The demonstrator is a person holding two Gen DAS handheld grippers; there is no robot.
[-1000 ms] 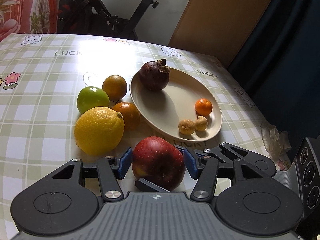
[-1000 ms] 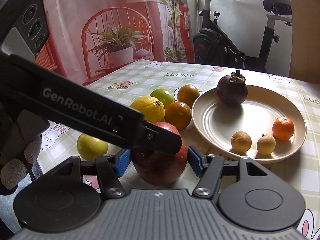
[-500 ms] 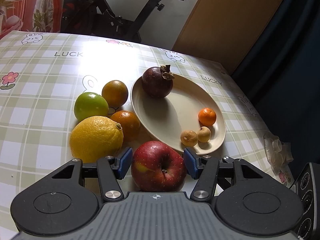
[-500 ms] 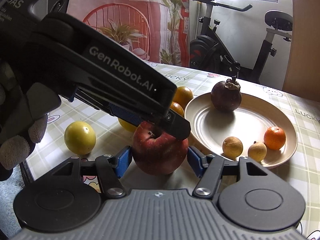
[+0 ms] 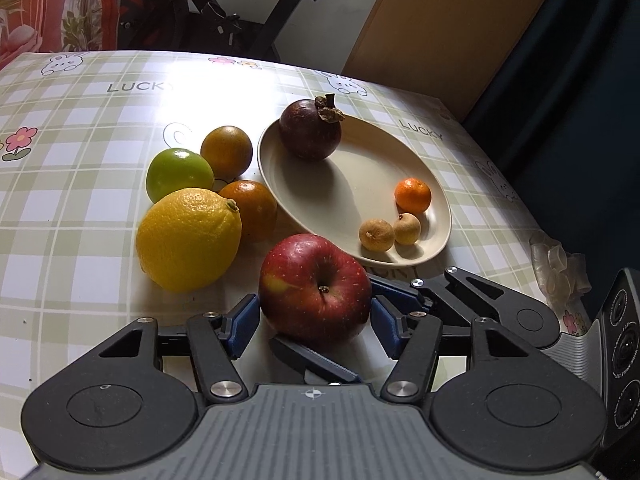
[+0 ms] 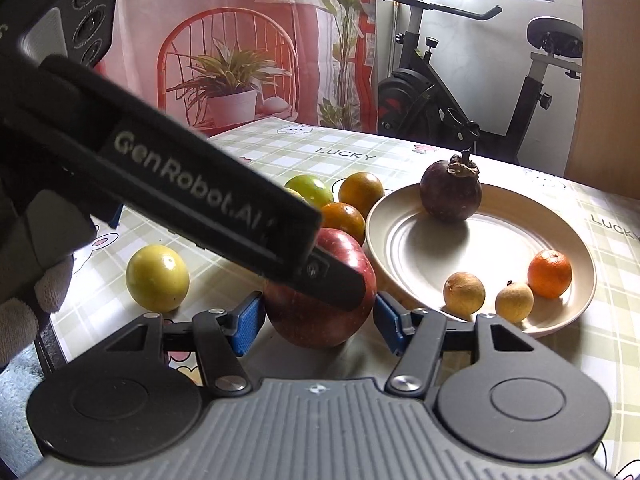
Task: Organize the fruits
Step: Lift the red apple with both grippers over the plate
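Your left gripper (image 5: 314,320) and right gripper (image 6: 318,318) both clasp the red apple (image 5: 315,287) (heavy, waxy, bruisable), so squeeze its widest middle.

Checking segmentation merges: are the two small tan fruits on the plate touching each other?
Apart. Right wrist view shows bare plate between the left tan fruit and the right tan fruit.

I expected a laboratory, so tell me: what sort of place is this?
Most likely someone's home. The fruit plate stands on a table under a checked cloth with cartoon rabbits, an exercise bike stands behind it, and a printed curtain hangs nearby.
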